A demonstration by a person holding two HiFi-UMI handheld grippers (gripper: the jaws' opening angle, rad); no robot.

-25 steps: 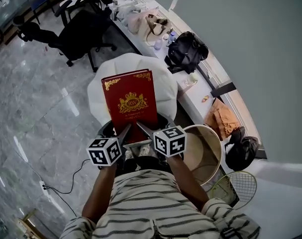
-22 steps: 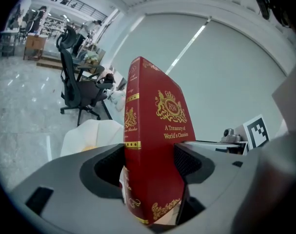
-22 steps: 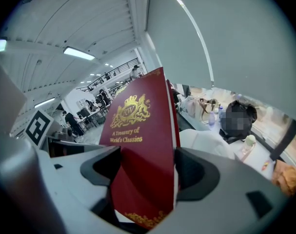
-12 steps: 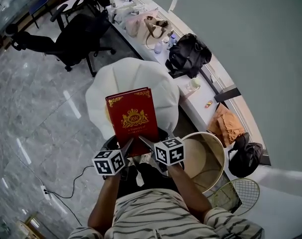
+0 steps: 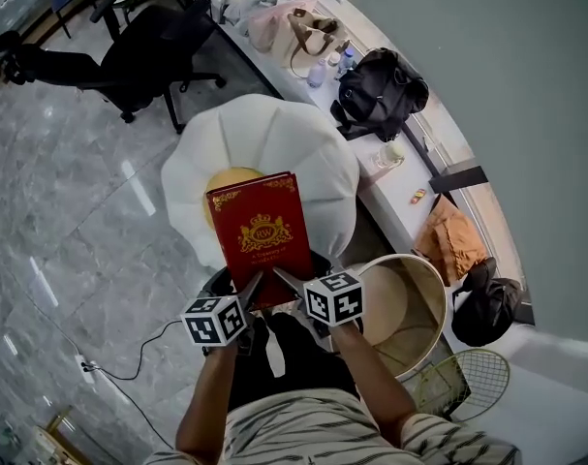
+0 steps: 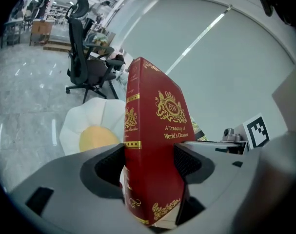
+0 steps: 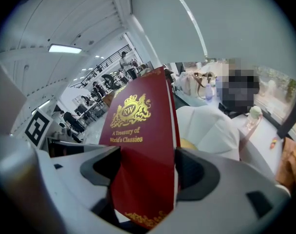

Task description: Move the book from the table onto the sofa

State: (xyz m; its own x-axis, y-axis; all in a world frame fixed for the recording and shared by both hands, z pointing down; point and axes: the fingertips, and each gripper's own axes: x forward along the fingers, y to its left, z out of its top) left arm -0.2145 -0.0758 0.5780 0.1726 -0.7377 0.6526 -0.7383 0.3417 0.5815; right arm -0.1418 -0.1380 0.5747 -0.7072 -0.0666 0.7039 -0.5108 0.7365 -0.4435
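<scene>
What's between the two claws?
The red book: left claw and right claw each shut on its near edge. Shows in head view.

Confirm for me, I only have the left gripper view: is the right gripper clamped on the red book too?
Observer: Yes. In the right gripper view the right gripper is shut on the book, its jaws pressing both covers near the lower edge.
Operator: Where is the book relative to the flower-shaped sofa?
Observer: In the head view the book's far end overlaps the white sofa and hides part of its yellow centre.
Operator: Anything on my right side?
Observer: A round cream tub stands beside the sofa, by the person's right arm.
</scene>
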